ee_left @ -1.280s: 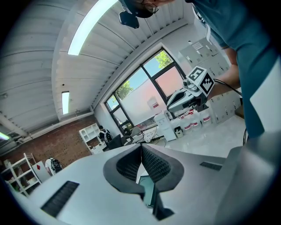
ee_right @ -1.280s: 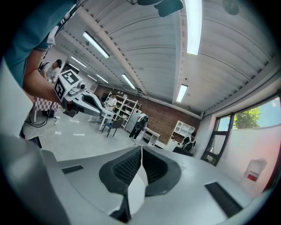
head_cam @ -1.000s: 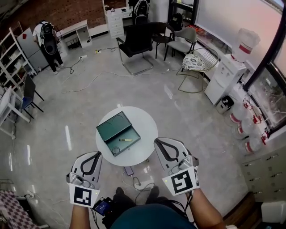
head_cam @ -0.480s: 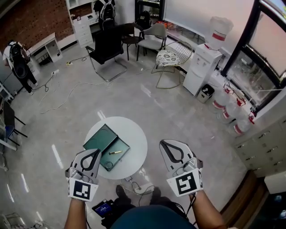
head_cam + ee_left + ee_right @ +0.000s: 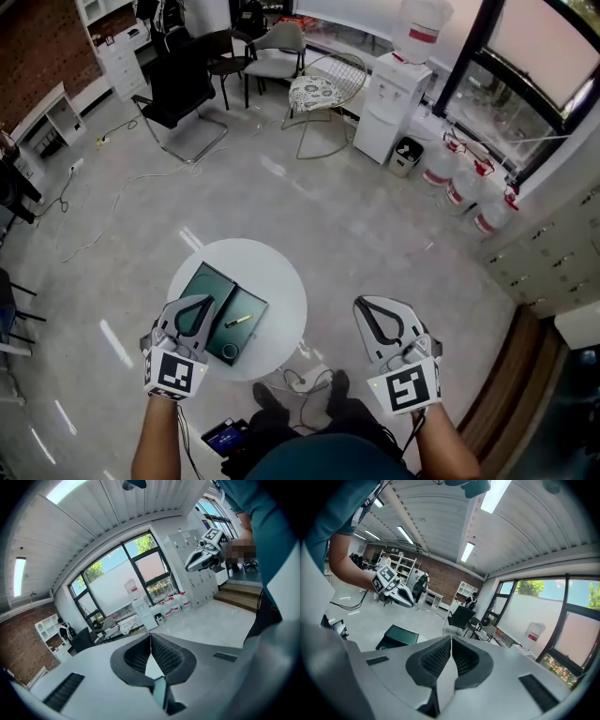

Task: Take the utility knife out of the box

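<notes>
The grey floor (image 5: 356, 234) fills most of what I see below me, and the round white tabletop (image 5: 281, 281) stands on it just ahead of my feet. On that tabletop lies the dark green box (image 5: 208, 279), opened flat into 2 halves, 1 toward the upper left and 1 toward the lower right.

My left hand-held gripper (image 5: 207, 300) sits over the left side of the box in the head view; its jaws are pressed together with nothing between them, and its own view looks past them at the windows across the room. I cannot tell whether it touches the box.

My right hand-held gripper (image 5: 362, 303) hangs over the floor to the right of the tabletop, well apart from the box. Its jaws are also pressed together and empty, and its view shows the open box off to the left.

The utility knife (image 5: 238, 321), small and yellow, lies inside the lower right half of the box, just beside my left hand-held gripper.
</notes>
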The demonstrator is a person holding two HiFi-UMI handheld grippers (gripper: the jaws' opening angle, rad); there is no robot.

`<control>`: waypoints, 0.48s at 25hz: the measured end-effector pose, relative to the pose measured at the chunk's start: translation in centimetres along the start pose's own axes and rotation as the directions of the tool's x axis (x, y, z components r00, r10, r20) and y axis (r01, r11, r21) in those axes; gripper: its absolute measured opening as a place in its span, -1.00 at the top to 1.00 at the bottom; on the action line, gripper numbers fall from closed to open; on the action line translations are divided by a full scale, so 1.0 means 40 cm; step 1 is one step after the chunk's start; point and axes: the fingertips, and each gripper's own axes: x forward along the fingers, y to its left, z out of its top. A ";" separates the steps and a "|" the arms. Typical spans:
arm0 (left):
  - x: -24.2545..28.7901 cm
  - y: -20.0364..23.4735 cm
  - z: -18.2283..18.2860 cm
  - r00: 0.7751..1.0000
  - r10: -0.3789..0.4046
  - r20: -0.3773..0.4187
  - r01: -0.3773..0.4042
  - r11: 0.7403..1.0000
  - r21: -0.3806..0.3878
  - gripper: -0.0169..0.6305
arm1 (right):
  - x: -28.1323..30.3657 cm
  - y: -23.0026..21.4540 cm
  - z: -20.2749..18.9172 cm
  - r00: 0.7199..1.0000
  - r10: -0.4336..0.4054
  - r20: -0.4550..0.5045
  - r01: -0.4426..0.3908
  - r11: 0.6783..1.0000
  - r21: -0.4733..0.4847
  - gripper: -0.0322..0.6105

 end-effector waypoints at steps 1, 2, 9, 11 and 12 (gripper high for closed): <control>0.027 0.007 -0.015 1.000 -0.018 -0.005 0.018 1.000 0.004 0.89 | 0.012 -0.005 -0.012 1.000 -0.007 -0.016 0.007 1.000 0.010 0.78; 0.052 0.013 -0.034 0.999 -0.037 -0.011 0.037 0.999 0.008 0.89 | 0.023 -0.005 -0.023 0.999 -0.012 -0.031 0.013 1.000 0.019 0.78; 0.228 -0.024 -0.188 0.980 -0.181 -0.077 0.182 0.983 -0.004 0.89 | 0.089 0.010 -0.122 0.995 -0.013 -0.104 0.017 0.999 0.038 0.78; 0.288 -0.047 -0.236 0.970 -0.221 -0.102 0.220 0.975 -0.017 0.89 | 0.113 0.008 -0.172 0.992 -0.007 -0.128 0.013 0.999 0.046 0.78; 0.311 -0.060 -0.265 0.964 -0.241 -0.116 0.240 0.970 -0.024 0.89 | 0.126 0.013 -0.193 0.990 -0.002 -0.140 0.009 0.999 0.051 0.78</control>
